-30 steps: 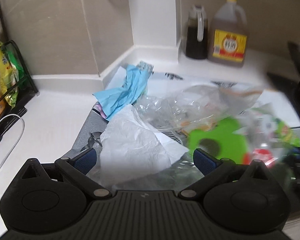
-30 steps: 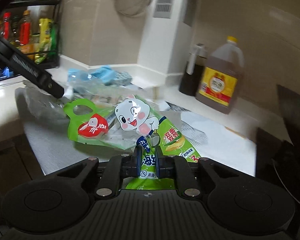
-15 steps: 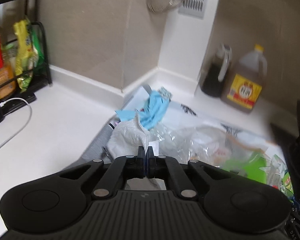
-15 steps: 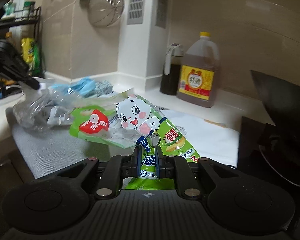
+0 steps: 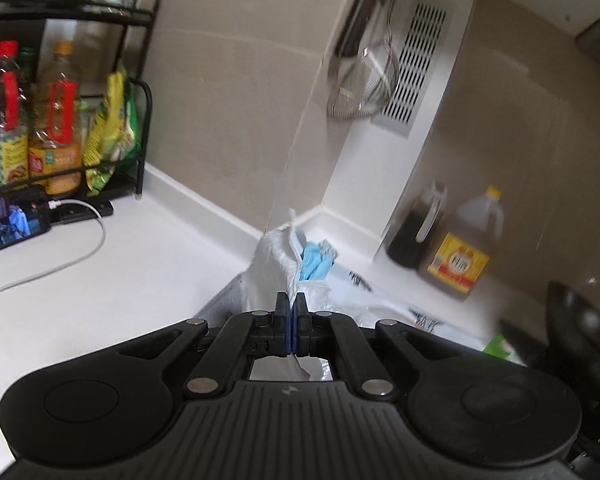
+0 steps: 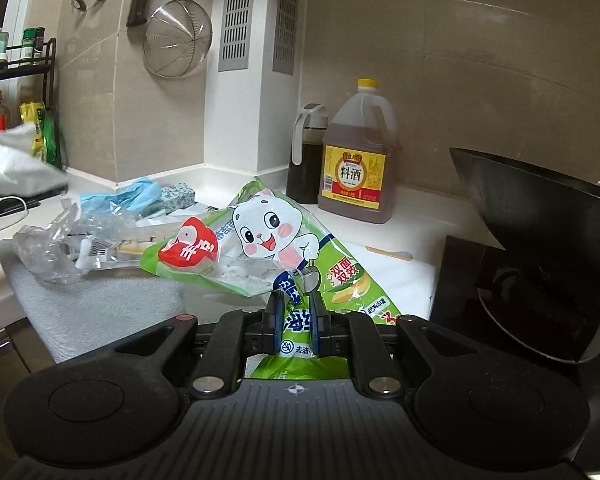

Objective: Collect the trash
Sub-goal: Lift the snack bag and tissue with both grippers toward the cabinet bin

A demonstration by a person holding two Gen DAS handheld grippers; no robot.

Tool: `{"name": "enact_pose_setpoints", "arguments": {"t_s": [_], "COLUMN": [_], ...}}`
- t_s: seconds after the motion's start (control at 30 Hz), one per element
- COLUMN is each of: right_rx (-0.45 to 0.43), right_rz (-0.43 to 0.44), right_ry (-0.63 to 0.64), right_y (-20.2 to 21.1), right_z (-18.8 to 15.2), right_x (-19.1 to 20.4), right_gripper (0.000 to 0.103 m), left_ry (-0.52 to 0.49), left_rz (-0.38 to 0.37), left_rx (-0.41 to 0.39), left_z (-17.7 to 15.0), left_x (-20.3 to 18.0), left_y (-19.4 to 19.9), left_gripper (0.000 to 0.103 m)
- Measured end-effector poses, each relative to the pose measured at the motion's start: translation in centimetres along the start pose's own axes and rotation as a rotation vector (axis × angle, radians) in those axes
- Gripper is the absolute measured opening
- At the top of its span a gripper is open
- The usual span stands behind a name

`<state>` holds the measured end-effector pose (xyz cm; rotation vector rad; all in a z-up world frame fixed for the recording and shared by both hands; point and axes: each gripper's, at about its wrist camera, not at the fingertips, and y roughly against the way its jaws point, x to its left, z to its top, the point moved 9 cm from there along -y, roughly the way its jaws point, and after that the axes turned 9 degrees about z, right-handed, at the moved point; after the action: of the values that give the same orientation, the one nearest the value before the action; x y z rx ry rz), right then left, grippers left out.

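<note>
1. Pinching a crumpled white plastic bag (image 5: pixel 274 264), left gripper (image 5: pixel 290 305) has its blue-padded fingers (image 5: pixel 281 312) fully together on the thin film; bag sticks up above the fingers, lifted off the white tabletop (image 5: pixel 100 280).
2. Same white bag shows at left edge of right wrist view (image 6: pixel 18 160), in the air.
3. Right gripper (image 6: pixel 296 312) fingers (image 6: pixel 274 312) nearly together, clamped on lower end of a green plastic snack wrapper with white cartoon cat print (image 6: pixel 268 236); wrapper raised, tilted up toward the left.
4. Crumpled clear plastic packaging (image 6: pixel 56 248) lies on a grey cloth mat (image 6: pixel 100 304) at the tabletop's front edge, just left of the green wrapper.
5. Light-blue crumpled glove-like piece (image 6: pixel 134 194) behind the clear plastic, near the wall corner; also seen just behind the white bag (image 5: pixel 314 264).
6. Yellow-capped amber jug with yellow label (image 6: pixel 358 172) and dark liquid dispenser bottle (image 6: pixel 306 156) stand side by side against the wall.
7. Black wok (image 6: pixel 540 216) at right.
8. Black wire rack with bottles (image 5: pixel 60 120) at left; phone with white cable (image 5: pixel 12 220) in front of it.
</note>
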<state>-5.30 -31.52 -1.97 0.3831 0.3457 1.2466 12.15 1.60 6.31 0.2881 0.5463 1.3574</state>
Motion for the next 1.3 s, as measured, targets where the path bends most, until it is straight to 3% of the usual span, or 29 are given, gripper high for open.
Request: {"name": "enact_pose_setpoints", "arguments": {"t_s": [0.3, 0.67, 1.0, 1.3], "right_rx": [-0.082, -0.127, -0.034, 0.103], "right_rz": [0.057, 0.236, 0.424, 0.468], "right_ry": [0.038, 0.14, 0.197, 0.196], "right_y": [4.2, 10.4, 13.1, 11.0], "right_z": [1.9, 1.9, -2.2, -6.9], "right_x": [2.4, 7.5, 13.3, 15.9], "right_gripper": [0.014, 0.014, 0.014, 0.014], "left_ry": [0.005, -0.034, -0.035, -0.027], "left_rz": [0.009, 0.017, 0.033, 0.061], "left_rx": [-0.03, -0.001, 0.074, 0.167], "left_z": [-3.2, -10.2, -16.0, -20.2], "left_x": [2.4, 5.1, 6.0, 7.1], "left_y": [6.3, 13.1, 14.8, 13.6], "left_gripper": [0.001, 0.0, 0.0, 0.0]}}
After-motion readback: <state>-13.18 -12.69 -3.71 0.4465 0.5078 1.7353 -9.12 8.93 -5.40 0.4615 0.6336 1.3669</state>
